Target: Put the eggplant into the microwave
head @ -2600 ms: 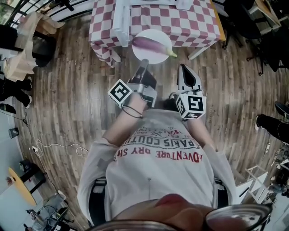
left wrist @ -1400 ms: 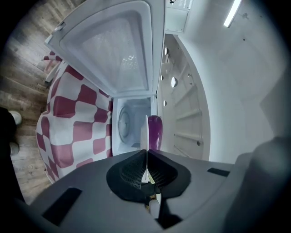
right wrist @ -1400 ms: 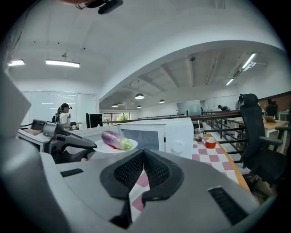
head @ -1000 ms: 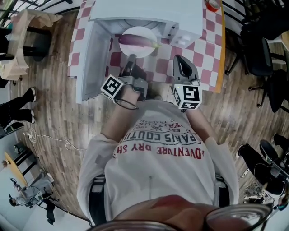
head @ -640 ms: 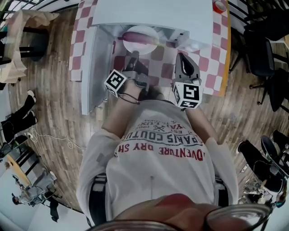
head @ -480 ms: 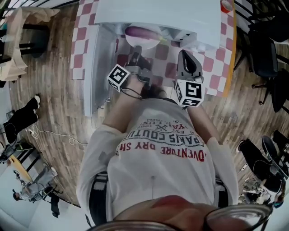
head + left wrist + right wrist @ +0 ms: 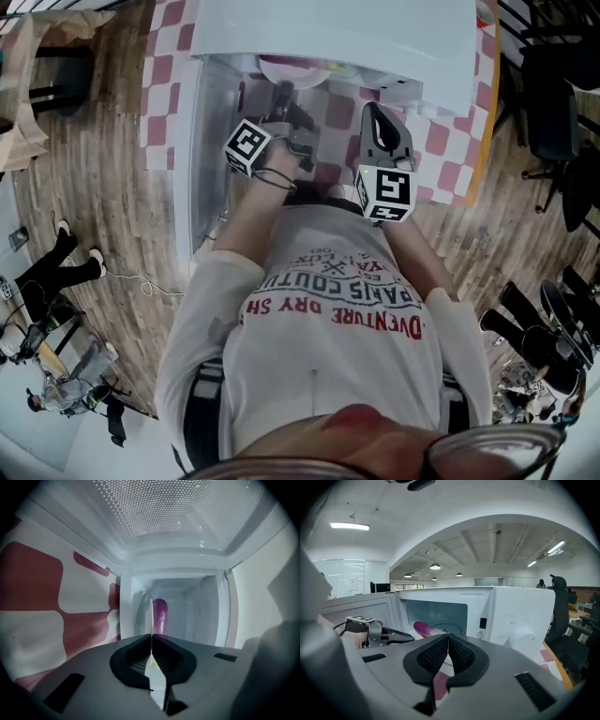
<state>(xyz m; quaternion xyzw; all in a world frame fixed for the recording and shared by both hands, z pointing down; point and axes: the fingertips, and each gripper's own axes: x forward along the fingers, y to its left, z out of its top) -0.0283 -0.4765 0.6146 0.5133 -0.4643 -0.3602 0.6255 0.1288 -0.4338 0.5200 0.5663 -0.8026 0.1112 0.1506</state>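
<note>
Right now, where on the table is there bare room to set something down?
Bare cloth right of the right gripper, before the microwave, and a strip left of the open door. The cavity is crowded: left gripper, plate, eggplant.

A: Where are we, a kitchen?
B: Nah, we reckon open-plan office or lab. We see strip lights (image 7: 349,526) on a beamed ceiling (image 7: 487,538), glass partitions (image 7: 347,576), an office chair (image 7: 560,616).
A: But we've got a microwave (image 7: 515,616), checked tablecloth (image 7: 441,141)...
B: Just one table on plank floor (image 7: 94,206) w/ more chairs round it. No cupboards etc. near us.
</note>
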